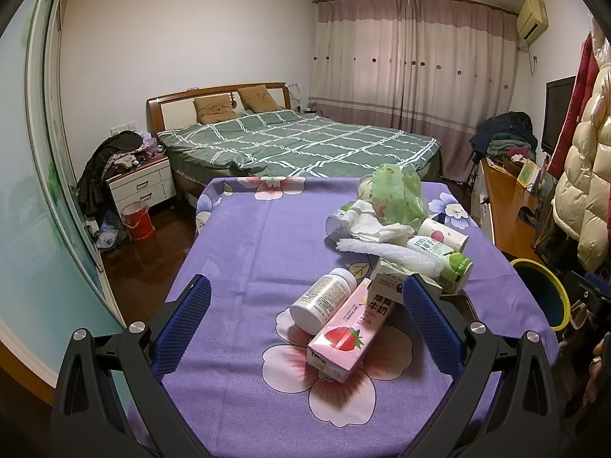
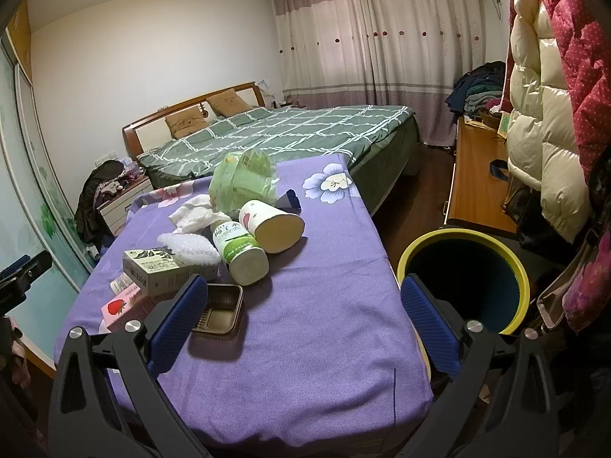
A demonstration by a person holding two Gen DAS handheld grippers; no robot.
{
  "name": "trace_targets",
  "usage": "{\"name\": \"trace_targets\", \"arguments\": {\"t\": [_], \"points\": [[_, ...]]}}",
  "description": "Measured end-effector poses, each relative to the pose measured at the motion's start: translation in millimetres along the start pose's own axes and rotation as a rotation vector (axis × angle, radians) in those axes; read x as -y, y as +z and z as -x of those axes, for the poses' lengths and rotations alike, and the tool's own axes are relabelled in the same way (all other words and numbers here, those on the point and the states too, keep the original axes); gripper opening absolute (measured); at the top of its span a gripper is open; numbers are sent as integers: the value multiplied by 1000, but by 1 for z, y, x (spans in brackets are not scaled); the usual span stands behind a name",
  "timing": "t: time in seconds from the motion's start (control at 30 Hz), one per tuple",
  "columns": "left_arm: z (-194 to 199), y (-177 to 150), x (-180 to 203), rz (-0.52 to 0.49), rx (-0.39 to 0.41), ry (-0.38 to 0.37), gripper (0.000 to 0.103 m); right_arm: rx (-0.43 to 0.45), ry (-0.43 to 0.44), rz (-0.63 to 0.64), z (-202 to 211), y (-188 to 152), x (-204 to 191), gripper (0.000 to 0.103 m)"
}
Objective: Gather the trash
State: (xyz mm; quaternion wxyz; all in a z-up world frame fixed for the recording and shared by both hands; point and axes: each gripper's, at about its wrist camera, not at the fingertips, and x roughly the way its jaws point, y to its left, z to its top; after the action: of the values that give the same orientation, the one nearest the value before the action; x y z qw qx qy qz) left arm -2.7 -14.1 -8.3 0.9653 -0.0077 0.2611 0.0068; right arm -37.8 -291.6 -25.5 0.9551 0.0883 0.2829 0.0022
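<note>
A tabletop (image 2: 305,324) draped in purple flowered cloth stands at the foot of a green checked bed (image 1: 298,141), drawn curtains (image 1: 412,65) behind. Left of the yellow-rimmed bin (image 2: 464,278) lies the trash: a pink strawberry milk carton (image 1: 345,332) with a white bottle (image 1: 324,299) against it, a grey carton (image 2: 166,271), a brown plastic tray (image 2: 219,313), a green-labelled bottle (image 2: 240,246), a paper cup (image 2: 271,225) on its side, and crumpled tissue (image 2: 193,215) and a green bag (image 2: 242,181) behind them. The left tool (image 1: 305,324) is spread wide above the pink carton, gripping nothing. The right tool (image 2: 301,322) is equally spread, empty, hanging over bare cloth beside the bin.
</note>
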Motion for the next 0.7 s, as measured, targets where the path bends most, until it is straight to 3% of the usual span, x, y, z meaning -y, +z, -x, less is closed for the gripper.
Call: {"name": "trace_targets", "arguments": {"t": [0.47, 0.7], "points": [[-5, -2, -6, -3, -5, 27, 99, -18, 8, 15, -11, -3, -10, 97], [-12, 5, -13, -8, -15, 45, 99, -36, 52, 66, -34, 0, -38, 97]]}}
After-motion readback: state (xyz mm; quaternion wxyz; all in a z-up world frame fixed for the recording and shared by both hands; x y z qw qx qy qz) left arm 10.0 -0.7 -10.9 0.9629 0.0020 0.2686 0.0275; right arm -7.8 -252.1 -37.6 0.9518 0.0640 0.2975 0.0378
